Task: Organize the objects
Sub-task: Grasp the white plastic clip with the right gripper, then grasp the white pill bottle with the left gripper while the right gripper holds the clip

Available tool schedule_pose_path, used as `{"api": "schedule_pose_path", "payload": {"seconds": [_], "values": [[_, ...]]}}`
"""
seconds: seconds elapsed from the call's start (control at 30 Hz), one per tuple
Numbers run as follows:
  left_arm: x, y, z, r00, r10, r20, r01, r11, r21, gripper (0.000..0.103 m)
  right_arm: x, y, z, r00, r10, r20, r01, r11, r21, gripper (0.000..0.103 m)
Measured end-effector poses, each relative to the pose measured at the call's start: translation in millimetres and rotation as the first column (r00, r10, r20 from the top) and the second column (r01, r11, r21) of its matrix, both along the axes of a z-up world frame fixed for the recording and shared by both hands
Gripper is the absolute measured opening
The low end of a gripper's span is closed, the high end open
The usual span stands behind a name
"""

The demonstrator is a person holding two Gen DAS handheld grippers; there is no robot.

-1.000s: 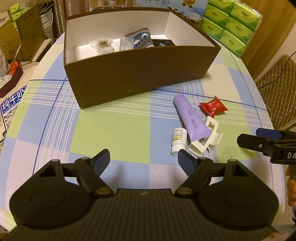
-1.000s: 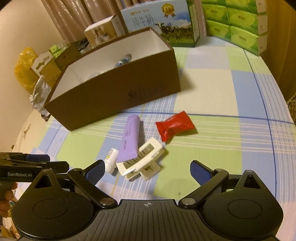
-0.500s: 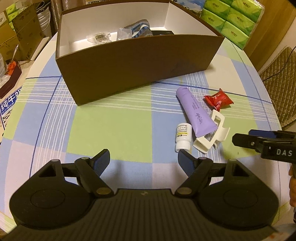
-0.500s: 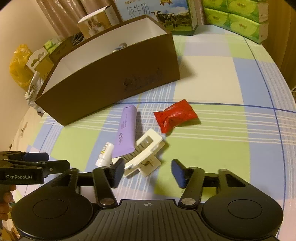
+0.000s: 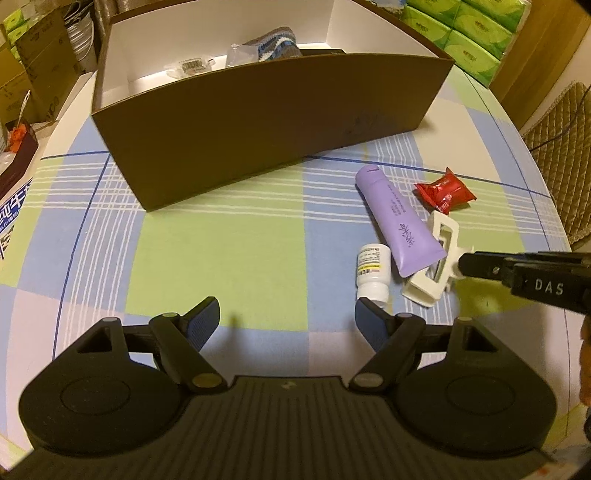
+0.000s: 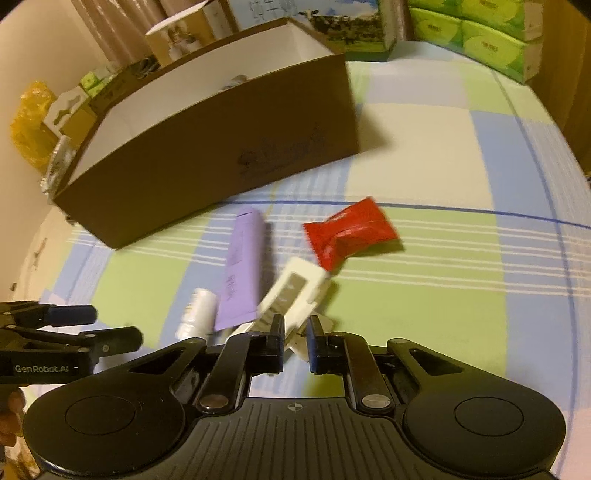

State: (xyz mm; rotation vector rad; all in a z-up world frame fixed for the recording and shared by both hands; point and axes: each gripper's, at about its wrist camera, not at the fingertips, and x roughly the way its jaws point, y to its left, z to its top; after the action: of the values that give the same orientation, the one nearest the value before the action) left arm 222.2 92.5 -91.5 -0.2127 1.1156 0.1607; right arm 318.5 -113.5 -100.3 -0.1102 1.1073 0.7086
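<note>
A white hair clip (image 6: 295,291) lies on the checked tablecloth beside a purple tube (image 6: 242,269), a small white bottle (image 6: 197,314) and a red packet (image 6: 349,230). My right gripper (image 6: 295,338) is shut on the near end of the clip. In the left wrist view the clip (image 5: 437,258), tube (image 5: 395,218), bottle (image 5: 373,271) and packet (image 5: 445,190) lie right of centre, with the right gripper (image 5: 461,264) touching the clip. My left gripper (image 5: 286,321) is open and empty above the cloth. A brown box (image 5: 266,107) with white inside holds several items.
Green tissue packs (image 5: 465,33) stand at the back right. A milk carton box (image 6: 347,22) stands behind the brown box (image 6: 221,155). Cardboard boxes (image 5: 33,70) stand off the table's left edge. A chair (image 5: 561,147) stands at the right.
My right gripper has moved forward to the white hair clip and closed its jaws on it. My left gripper has moved a little forward toward the box and stays open.
</note>
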Motion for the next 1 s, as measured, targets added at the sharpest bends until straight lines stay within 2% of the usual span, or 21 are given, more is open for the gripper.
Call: {"api": "schedule_pose_path", "payload": {"seconds": [0.17,0.37,0.63,0.87,0.93,0.97,1.0], "values": [[6.9,-6.5,-4.9,1.000,-0.031,-0.001,0.031,1.000,-0.002,0.076,6.6,-14.6,3.0,0.998,-0.025,0.051,0.028,0.998,-0.058,0.009],[18.0,-17.7,-11.8,0.996,-0.087,0.006,0.087,0.996,-0.004,0.074,16.3,-39.3,1.7,0.994,-0.095,0.050,0.098,0.993,-0.070,0.009],[34.4,-33.2,-23.9,0.984,-0.176,0.030,0.177,0.984,-0.006,0.062,17.0,-52.0,6.0,0.990,-0.130,0.047,0.132,0.991,-0.035,0.009],[47.7,-38.8,-30.8,0.977,-0.208,0.040,0.208,0.978,-0.005,0.040,17.8,-54.7,7.5,0.991,-0.125,0.042,0.125,0.992,-0.013,0.011],[50.0,-39.9,-33.1,0.976,-0.214,0.039,0.214,0.977,-0.003,0.037,17.0,-54.6,8.5,0.992,-0.115,0.046,0.116,0.993,-0.007,0.017],[50.7,-40.0,-34.0,0.975,-0.217,0.039,0.217,0.976,-0.007,0.032,16.4,-54.0,9.0,0.993,-0.111,0.051,0.111,0.994,-0.005,0.027],[50.7,-40.0,-35.1,0.975,-0.219,0.038,0.219,0.976,-0.011,0.026,15.6,-53.2,9.6,0.993,-0.105,0.058,0.105,0.994,-0.005,0.042]]}}
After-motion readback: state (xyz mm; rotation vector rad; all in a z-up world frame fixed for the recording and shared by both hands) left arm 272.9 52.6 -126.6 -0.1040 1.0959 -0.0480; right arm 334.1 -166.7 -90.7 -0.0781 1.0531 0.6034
